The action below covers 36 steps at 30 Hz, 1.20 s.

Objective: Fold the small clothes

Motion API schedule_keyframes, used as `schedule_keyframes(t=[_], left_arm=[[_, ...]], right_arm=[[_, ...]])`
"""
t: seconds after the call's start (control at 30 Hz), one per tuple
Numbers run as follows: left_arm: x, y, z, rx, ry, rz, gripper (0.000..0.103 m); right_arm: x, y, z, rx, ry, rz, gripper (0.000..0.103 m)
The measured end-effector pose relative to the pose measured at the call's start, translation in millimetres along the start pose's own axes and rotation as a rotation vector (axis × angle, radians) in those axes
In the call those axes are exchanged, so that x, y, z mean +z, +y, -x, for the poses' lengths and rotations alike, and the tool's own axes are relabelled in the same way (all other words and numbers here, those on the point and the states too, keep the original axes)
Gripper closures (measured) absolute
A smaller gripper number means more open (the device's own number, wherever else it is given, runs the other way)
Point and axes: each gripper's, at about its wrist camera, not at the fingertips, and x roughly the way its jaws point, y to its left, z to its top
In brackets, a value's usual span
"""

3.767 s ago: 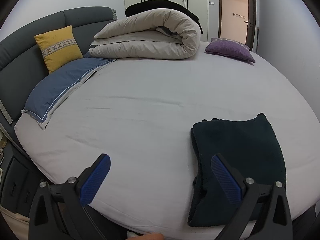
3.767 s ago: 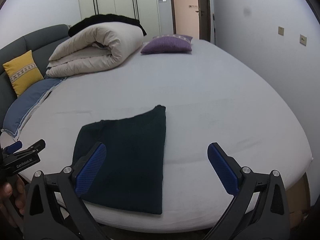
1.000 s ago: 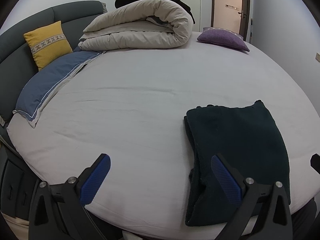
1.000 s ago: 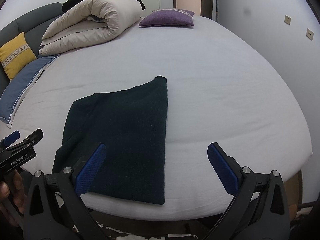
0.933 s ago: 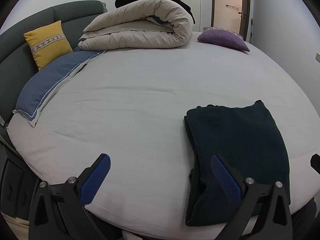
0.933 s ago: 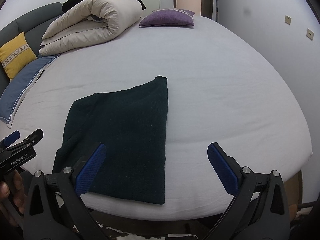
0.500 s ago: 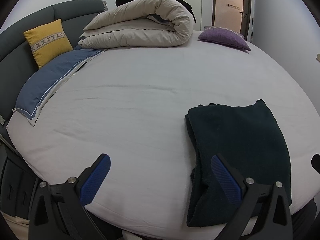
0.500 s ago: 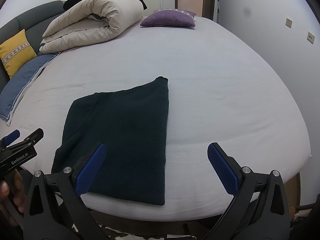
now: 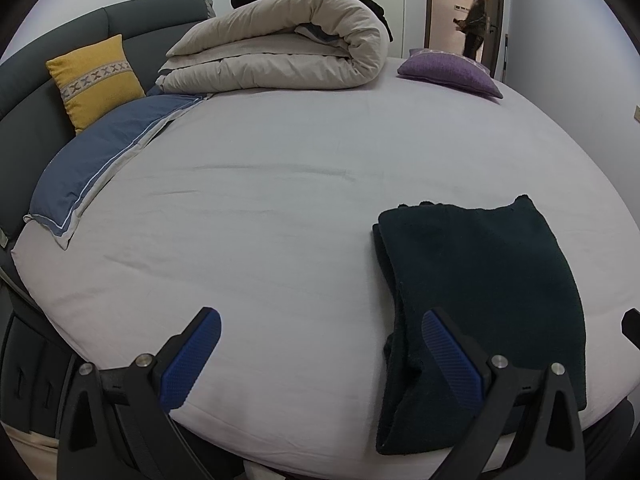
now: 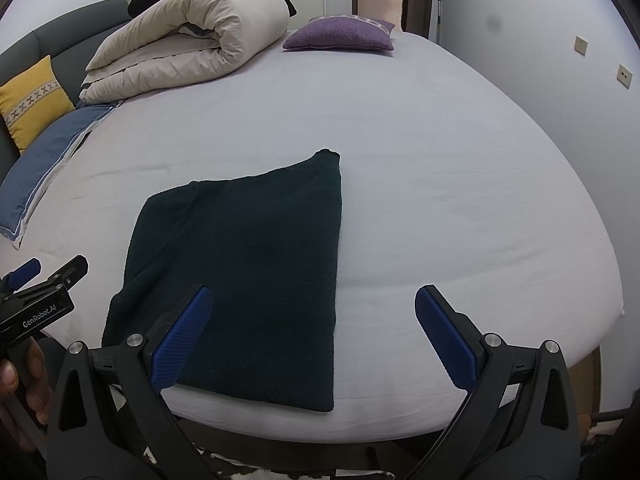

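Note:
A dark green garment (image 9: 484, 280) lies folded into a flat rectangle near the front edge of the bed; it also shows in the right wrist view (image 10: 248, 264). My left gripper (image 9: 320, 356) is open and empty, above the bed's front edge, its right finger over the garment's left fold. My right gripper (image 10: 316, 340) is open and empty, its left finger over the garment's near left part. The left gripper also shows at the left of the right wrist view (image 10: 44, 280).
The bed (image 9: 260, 208) has a pale grey sheet. A rolled beige duvet (image 9: 280, 56), a purple cushion (image 9: 448, 72), a yellow cushion (image 9: 94, 78) and a blue pillow (image 9: 96, 164) lie at the back and left. A person (image 9: 474, 20) stands in the doorway.
Both grippers stay open and nearly still. The views have tilted slightly. A person has appeared in the doorway. The garment has not moved.

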Motion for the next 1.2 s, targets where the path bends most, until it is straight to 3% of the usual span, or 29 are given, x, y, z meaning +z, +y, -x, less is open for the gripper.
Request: schedule_keyframes(t=[1.2], left_arm=[[0.2, 5.1, 1.0, -0.010, 0.016, 0.009, 0.000]], right_arm=[[-1.7, 4.7, -2.2, 0.001, -0.001, 0.013, 0.000]])
